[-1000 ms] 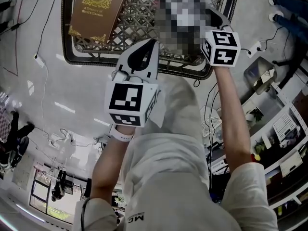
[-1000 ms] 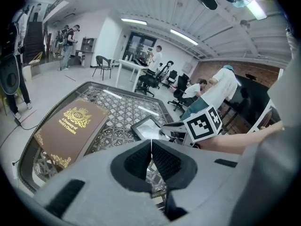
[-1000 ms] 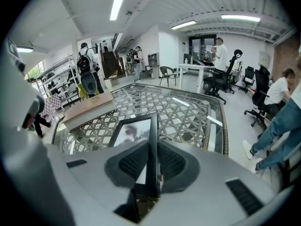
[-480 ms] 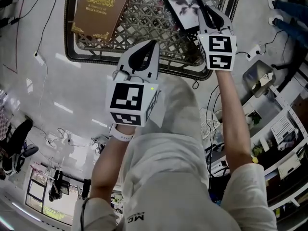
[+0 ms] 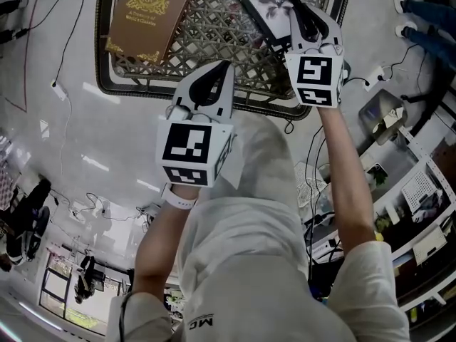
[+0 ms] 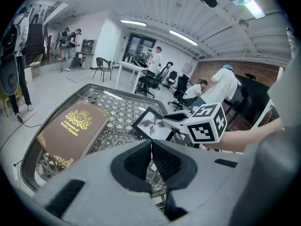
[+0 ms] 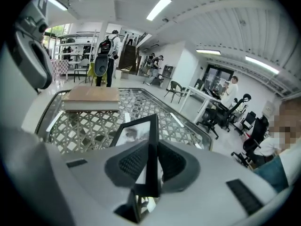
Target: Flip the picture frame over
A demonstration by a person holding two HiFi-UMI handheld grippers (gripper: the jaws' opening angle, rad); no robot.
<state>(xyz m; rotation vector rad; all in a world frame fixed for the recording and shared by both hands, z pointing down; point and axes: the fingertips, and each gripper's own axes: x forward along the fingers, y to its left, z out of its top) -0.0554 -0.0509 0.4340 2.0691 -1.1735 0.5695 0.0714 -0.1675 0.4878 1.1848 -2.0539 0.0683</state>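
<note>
The black picture frame [image 5: 269, 7] with a dark leaf print is over the far right of the lattice table top [image 5: 214, 27], tilted with its picture side showing. My right gripper [image 5: 305, 21] is shut on the frame's near edge, and the right gripper view shows that edge [image 7: 151, 140] clamped between the jaws. In the left gripper view the frame [image 6: 151, 124] lies beyond the jaws. My left gripper [image 5: 217, 73] hangs over the table's near rim. It is shut with nothing in it, the jaws meeting at the left gripper [image 6: 151, 155].
A brown book with gold print [image 5: 146, 13] lies on the table's far left; the same book [image 6: 70, 132] shows in the left gripper view. The table's dark ornate rim [image 5: 142, 87] is in front. Cables [image 5: 60, 84], shelves [image 5: 413, 191] and people stand around on the floor.
My right gripper has moved a little left and nearer with the frame, whose picture side now shows plainly. The left gripper has stayed still.
</note>
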